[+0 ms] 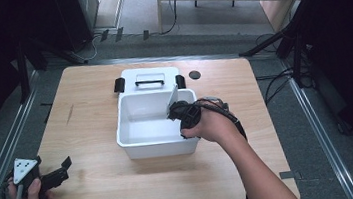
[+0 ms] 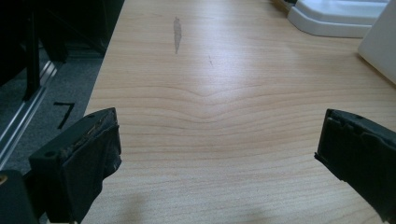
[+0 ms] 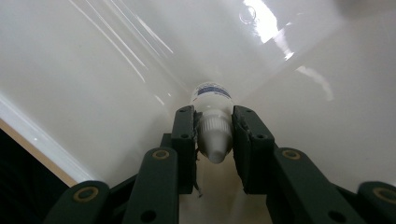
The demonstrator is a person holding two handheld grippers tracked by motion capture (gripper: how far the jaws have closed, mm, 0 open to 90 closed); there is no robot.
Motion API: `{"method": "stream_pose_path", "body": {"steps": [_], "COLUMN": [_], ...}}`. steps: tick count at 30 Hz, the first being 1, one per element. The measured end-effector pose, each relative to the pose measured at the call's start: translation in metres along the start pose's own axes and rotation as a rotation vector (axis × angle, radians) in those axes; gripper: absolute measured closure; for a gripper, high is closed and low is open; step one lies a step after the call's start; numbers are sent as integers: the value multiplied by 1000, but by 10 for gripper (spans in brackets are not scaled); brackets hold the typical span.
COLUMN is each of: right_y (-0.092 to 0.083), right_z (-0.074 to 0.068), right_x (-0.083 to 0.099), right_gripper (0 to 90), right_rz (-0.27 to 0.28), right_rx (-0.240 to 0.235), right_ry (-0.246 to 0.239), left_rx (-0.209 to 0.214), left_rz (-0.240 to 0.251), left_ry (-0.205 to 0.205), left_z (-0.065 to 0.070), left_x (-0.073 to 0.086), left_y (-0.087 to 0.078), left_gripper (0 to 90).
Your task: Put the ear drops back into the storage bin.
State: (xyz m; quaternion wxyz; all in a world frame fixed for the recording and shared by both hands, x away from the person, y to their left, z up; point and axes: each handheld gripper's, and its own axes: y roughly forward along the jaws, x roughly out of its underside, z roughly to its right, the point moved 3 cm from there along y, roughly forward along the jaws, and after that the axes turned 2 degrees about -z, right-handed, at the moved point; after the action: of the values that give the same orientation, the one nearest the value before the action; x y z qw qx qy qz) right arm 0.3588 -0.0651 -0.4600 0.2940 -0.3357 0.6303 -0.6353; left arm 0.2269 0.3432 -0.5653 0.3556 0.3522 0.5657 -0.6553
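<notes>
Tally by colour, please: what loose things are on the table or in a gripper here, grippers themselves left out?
White: 3, the open box, its lid with black handle and clips, and the small bottle clamped in the right gripper inside the box.
Black: 1, the round disc beside the lid.
Total: 4

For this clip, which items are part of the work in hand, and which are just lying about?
In the job:
- small white bottle, clamped by its cap
- right gripper, holding it inside the bin
- white bin

Lying about:
- white lid with black handle, behind the bin
- black round disc on the table
- left gripper, open over bare wood
</notes>
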Motion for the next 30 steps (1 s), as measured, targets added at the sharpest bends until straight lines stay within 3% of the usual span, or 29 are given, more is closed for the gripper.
{"method": "stream_pose_path", "body": {"steps": [17, 30], "right_y": [1, 0], "right_z": [0, 2], "right_x": [0, 1], "right_gripper": [711, 697], "right_rz": [-18, -3], "right_rx": [12, -9], "right_ry": [-9, -2], "left_rx": [1, 1], "left_rz": [-1, -2], "left_ry": [1, 2], "left_z": [0, 0], "left_x": [0, 0], "left_y": [0, 0], "left_gripper": [1, 1]}}
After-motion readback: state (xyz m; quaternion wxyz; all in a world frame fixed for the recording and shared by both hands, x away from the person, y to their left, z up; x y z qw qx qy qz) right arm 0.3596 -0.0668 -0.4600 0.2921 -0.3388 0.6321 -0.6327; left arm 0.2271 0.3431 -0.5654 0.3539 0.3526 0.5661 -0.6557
